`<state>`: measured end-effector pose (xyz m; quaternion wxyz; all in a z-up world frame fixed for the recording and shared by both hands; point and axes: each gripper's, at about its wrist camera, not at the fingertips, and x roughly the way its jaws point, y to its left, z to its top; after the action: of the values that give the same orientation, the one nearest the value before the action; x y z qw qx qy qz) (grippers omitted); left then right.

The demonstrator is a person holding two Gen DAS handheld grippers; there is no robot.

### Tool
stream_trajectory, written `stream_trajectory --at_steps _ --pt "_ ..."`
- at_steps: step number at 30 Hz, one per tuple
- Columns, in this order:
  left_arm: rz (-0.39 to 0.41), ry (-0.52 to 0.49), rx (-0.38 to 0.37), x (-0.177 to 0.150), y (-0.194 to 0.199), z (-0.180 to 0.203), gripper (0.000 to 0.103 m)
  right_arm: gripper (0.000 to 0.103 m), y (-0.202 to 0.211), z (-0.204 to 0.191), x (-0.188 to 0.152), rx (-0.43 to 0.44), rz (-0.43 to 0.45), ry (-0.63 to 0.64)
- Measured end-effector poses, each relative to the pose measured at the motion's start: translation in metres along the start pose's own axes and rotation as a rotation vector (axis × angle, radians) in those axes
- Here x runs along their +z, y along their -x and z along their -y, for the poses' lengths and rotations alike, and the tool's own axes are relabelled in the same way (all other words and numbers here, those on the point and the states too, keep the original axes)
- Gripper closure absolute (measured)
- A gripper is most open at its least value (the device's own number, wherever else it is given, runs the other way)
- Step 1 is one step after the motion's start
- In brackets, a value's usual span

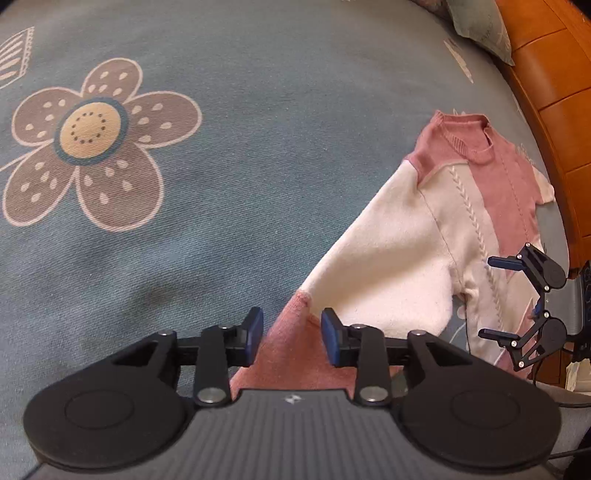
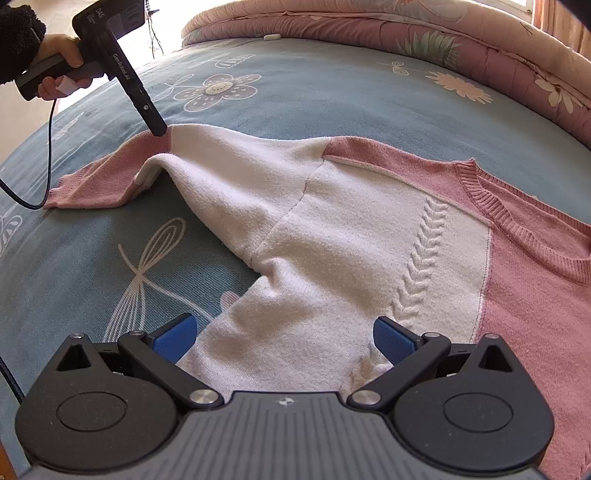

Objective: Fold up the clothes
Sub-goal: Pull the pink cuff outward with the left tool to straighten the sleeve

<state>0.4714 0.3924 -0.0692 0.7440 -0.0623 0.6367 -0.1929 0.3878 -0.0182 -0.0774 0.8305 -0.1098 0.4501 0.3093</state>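
My left gripper (image 1: 291, 338) has its blue-padded fingers (image 1: 255, 334) partly apart over the pink cuff end of the sleeve (image 1: 295, 354). From the right wrist camera, its tip presses on the sleeve where pink meets white, at about ten o'clock, but I cannot tell whether it actually pinches the knit. My hand (image 2: 61, 64) grips its handle at the top left there.

The pink-and-white knitted sweater with a cable-stitch stripe (image 2: 369, 229) lies spread on the blue-grey bedsheet printed with flowers and dragonflies (image 1: 221, 147). Its ribbed neckline points toward three o'clock in the right wrist view, and the sleeve stretches out to nine o'clock.

My right gripper (image 2: 282, 338) is spread wide, empty, hovering above the white body panel. A pink floral quilt (image 2: 406, 33) is rolled at twelve o'clock.
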Motion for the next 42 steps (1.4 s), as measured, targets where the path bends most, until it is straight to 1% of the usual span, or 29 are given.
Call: stream_trajectory --at_steps 2,5,11,14,16,18,21,24,25,27,32,35,37,39,42 --pt "0.008 0.065 0.041 -0.017 0.011 -0.009 0.057 0.0 0.002 0.004 -0.002 -0.005 -0.003 -0.007" --pt "0.053 0.213 0.07 -0.055 0.025 -0.024 0.057 0.0 0.004 0.009 -0.002 -0.012 0.003 -0.014" --pt "0.288 0.7 -0.094 -0.152 -0.001 -0.018 0.056 0.0 0.006 0.011 0.002 0.007 0.007 -0.022" --pt "0.407 0.944 -0.18 -0.2 -0.014 -0.014 0.051 0.0 0.006 0.009 0.002 0.019 0.001 -0.01" --pt "0.487 1.106 -0.239 -0.233 -0.023 -0.012 0.05 0.0 0.006 0.008 0.002 0.025 -0.004 -0.002" --pt "0.621 1.216 -0.302 -0.255 -0.035 -0.01 0.05 0.0 0.007 0.007 0.002 0.031 -0.008 0.008" --pt "0.722 1.3 -0.345 -0.267 -0.043 -0.006 0.049 0.0 0.009 0.006 0.001 0.035 -0.013 0.021" --pt "0.765 1.302 -0.346 -0.267 -0.049 0.0 0.048 0.0 0.01 0.006 -0.001 0.035 -0.022 0.021" --pt "0.778 1.302 -0.346 -0.267 -0.051 0.002 0.046 0.0 0.009 0.006 -0.002 0.034 -0.027 0.019" --pt "0.814 1.296 -0.356 -0.264 -0.055 -0.003 0.046 0.0 0.009 0.007 -0.002 0.033 -0.029 0.016" --pt "0.849 1.253 -0.347 -0.259 -0.05 -0.011 0.046 0.0 0.01 0.005 0.0 0.037 -0.019 0.026" --pt "0.938 1.34 -0.298 -0.27 -0.043 -0.012 0.046 0.0 0.011 0.005 0.001 0.038 -0.016 0.03" --pt "1.003 1.393 -0.328 -0.279 -0.049 -0.017 0.046 0.0 0.012 0.004 0.0 0.04 -0.013 0.033" --pt "1.025 1.394 -0.328 -0.276 -0.05 -0.021 0.047 0.0 0.013 0.005 -0.002 0.038 -0.023 0.039" --pt "1.012 1.346 -0.282 -0.257 -0.046 -0.028 0.047 0.0 0.012 0.006 -0.006 0.034 -0.034 0.042"
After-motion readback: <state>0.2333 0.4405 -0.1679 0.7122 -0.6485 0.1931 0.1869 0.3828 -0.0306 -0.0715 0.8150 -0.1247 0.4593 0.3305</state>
